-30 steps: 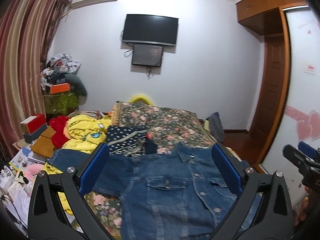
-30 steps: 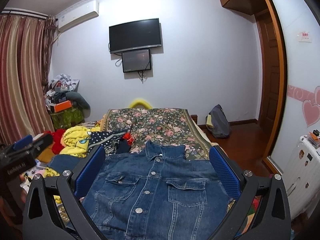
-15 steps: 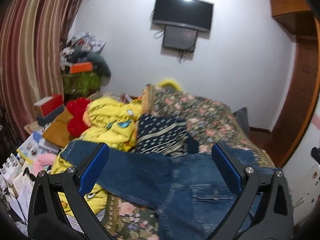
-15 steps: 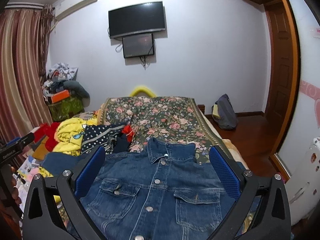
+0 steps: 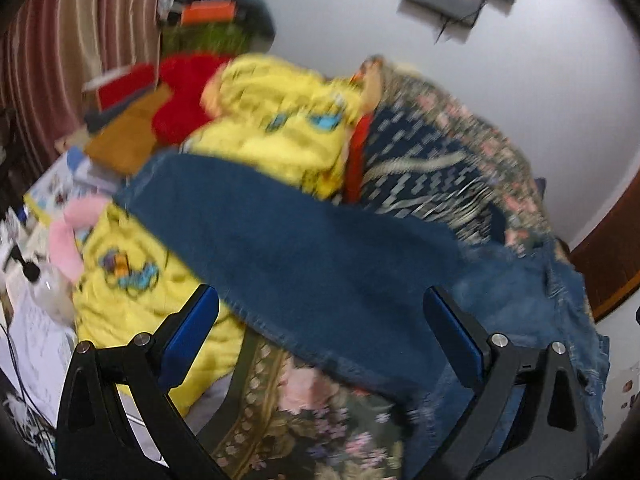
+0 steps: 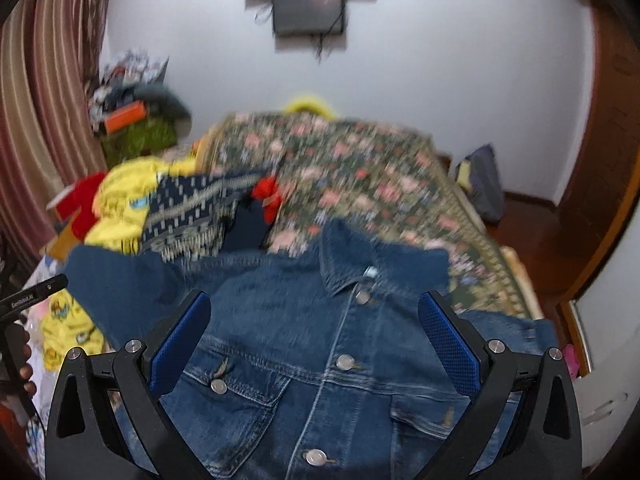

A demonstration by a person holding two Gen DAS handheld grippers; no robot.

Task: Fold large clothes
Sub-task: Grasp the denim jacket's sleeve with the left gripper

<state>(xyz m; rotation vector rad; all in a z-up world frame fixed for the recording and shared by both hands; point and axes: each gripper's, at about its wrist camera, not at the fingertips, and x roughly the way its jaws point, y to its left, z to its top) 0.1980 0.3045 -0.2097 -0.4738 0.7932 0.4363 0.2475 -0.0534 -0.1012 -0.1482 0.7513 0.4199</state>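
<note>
A blue denim jacket lies front up and buttoned on the flowered bed, collar towards the far wall. Its left sleeve stretches out to the left over a yellow garment. My left gripper is open and empty, just above that sleeve near its middle. My right gripper is open and empty, above the jacket's chest just below the collar. The jacket's lower part is out of view.
A yellow printed garment, a navy patterned garment and red items lie in a pile left of the jacket. Books, papers and a pink toy lie at the left bed edge. A dark bag stands on the floor at right.
Both grippers have dropped lower and tilted down towards the jacket. The left one has also swung left, from the jacket's body onto the outstretched sleeve. Both stay open.
</note>
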